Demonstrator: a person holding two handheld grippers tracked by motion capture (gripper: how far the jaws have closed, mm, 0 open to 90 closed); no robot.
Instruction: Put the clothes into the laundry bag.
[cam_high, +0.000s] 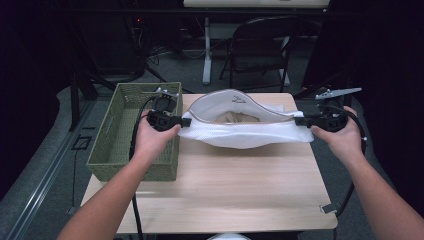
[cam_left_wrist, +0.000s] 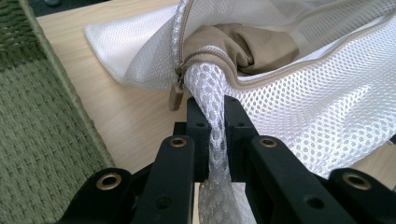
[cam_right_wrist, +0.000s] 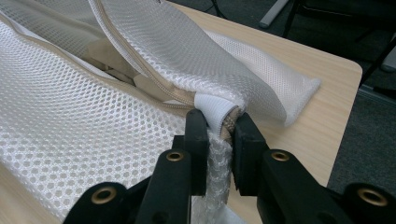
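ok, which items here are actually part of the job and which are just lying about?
In the job:
- white mesh bag, unzipped, tan cloth inside
- left claw, shut on the bag's left end
- right claw, shut on its right end

Lying about:
- green woven basket, left of the bag on the table
- folding chair behind the table

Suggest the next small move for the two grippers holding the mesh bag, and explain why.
Probably lower the white mesh laundry bag onto the table. The left gripper and right gripper pinch its ends, its zipper gapes over beige cloth, and it sags between them.
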